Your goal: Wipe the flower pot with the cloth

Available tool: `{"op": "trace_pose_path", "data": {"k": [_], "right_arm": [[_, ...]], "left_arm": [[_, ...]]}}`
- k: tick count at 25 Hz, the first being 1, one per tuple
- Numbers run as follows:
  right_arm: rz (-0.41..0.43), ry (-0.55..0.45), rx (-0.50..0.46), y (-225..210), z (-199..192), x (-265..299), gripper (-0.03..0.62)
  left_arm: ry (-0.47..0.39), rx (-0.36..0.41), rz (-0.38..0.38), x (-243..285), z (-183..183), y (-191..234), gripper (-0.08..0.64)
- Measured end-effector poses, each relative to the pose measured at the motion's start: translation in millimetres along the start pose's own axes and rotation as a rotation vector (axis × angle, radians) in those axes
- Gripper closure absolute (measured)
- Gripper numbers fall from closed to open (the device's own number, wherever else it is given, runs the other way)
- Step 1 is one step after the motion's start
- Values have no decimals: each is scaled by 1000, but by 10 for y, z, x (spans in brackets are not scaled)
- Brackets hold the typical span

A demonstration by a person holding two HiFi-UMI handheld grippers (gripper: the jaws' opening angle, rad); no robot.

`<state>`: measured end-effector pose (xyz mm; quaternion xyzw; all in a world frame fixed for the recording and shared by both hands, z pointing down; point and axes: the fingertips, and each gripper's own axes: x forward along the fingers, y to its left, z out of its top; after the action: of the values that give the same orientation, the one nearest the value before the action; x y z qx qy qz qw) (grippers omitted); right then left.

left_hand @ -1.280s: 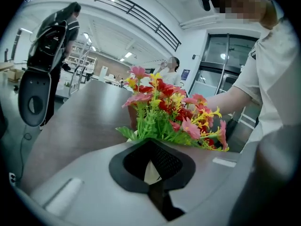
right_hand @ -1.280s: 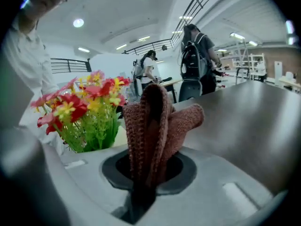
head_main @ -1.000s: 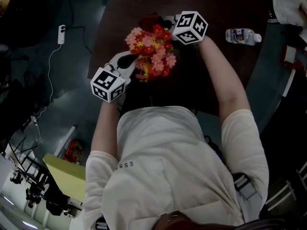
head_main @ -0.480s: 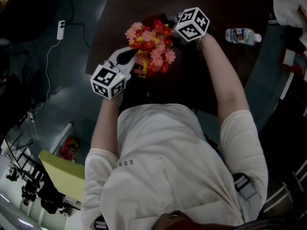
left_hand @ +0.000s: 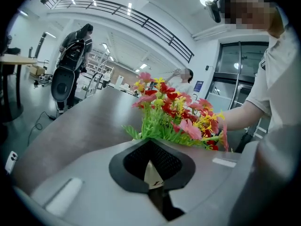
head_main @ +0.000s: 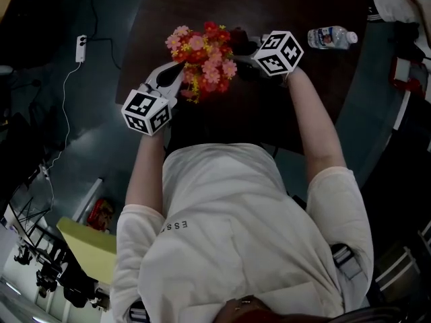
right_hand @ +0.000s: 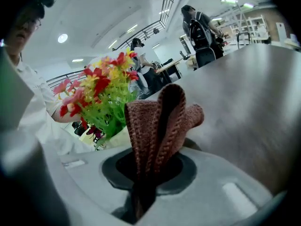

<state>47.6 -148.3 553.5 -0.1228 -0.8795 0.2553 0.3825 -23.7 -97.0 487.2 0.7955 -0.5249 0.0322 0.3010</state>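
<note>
Dark brown wood fills the top of the head view. It is the bench (head_main: 222,5), with a water bottle (head_main: 330,37) lying well off to the right. A bunch of red, pink and yellow flowers (head_main: 202,58) stands near the bench's left edge and hides whatever carries it. The left tongs (head_main: 174,81) reach in under the blooms from the left and the right tongs (head_main: 242,46) come in from the right, so the flowers sit between the two.

From the left gripper view, those tongs are closed narrow. A cream sliver with dark lettering is pinched between the pads, which I take to be the rim of the flower pot (left_hand: 153,173). Green stems rise straight above the grip.

From the right gripper view, the tongs are clamped on a folded brown knitted cloth (right_hand: 157,121), and its fold stands up past the tips. The pot's cream wall (right_hand: 118,138) shows low under the leaves, just left of the cloth. I cannot tell whether the two touch.

The wiping looks to fall to the right hand. The cloth has to go leftward and low, beneath the leaves, onto that wall while the left tongs steady the pot.
</note>
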Motion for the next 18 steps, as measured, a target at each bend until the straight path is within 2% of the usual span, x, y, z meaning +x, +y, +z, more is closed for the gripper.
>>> {"op": "trace_pose_path", "data": {"k": [4,6,10,14,18], "right_arm": [[-61,-56,34,42,-112,-73,548],[-141,-92,22,40,-101,-165,548],[-410,-199,-30,55,-33,-491,548],[-655,-320,46,127,-120,-736,548],[-866,-356,123,249,-363,-768,548]], "left_arm": [[-1,10,14,3,-12,12,549],[-46,13,17,-33,61,-2,548],[-196,15,21,-231,310,-63,548],[-188,56,41,-337,289,-15,548],[-198,87,42,-433,288,113,548]]}}
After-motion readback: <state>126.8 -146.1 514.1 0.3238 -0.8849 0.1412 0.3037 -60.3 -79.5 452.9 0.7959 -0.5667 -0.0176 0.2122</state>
